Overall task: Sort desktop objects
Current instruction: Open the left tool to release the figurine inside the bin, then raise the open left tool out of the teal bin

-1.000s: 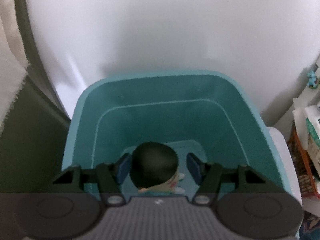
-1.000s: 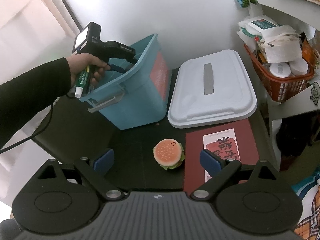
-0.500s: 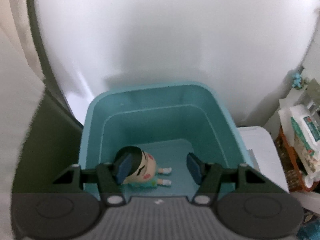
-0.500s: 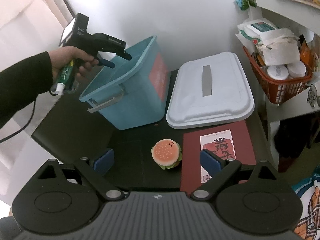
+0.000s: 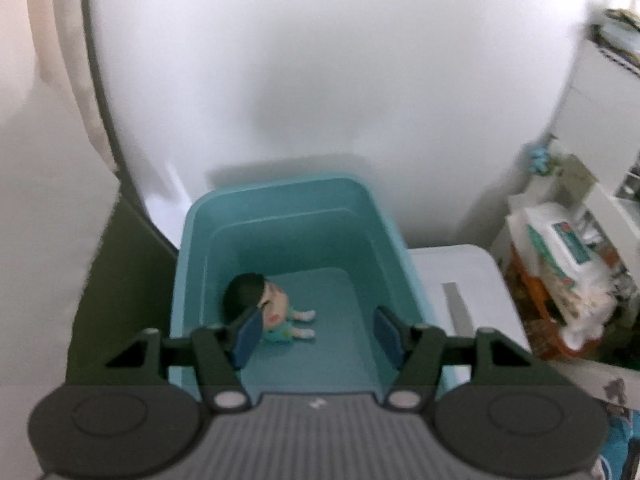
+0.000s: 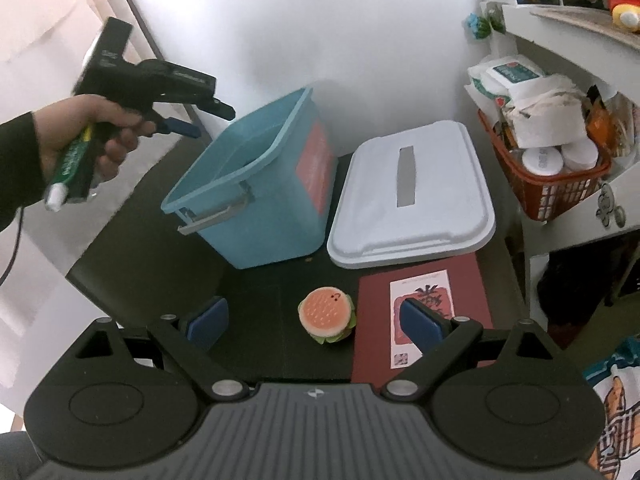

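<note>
Right-wrist view shows the black worktop (image 6: pixel 132 256), then the blue bin (image 6: pixel 256 208) already holding the doll (image 5: pixel 268 308) (lying flat), while the burger toy (image 6: pixel 327 314) waits between the empty, spread right hand-held gripper (image 6: pixel 316 322); the left hand-held gripper (image 5: pixel 316 334) hangs open, empty, above the bin.

White wall (image 6: pixel 360 20), black table (image 6: pixel 140 248), cluttered shelf (image 6: pixel 560 36).

I count one teal bin (image 6: pixel 256 204) with one doll (image 5: pixel 272 312) in it, one white lid (image 6: pixel 412 196), one toy burger (image 6: pixel 327 314), one red booklet (image 6: pixel 424 320) — and my two claws, left (image 6: pixel 200 120) and right (image 6: pixel 316 322).
</note>
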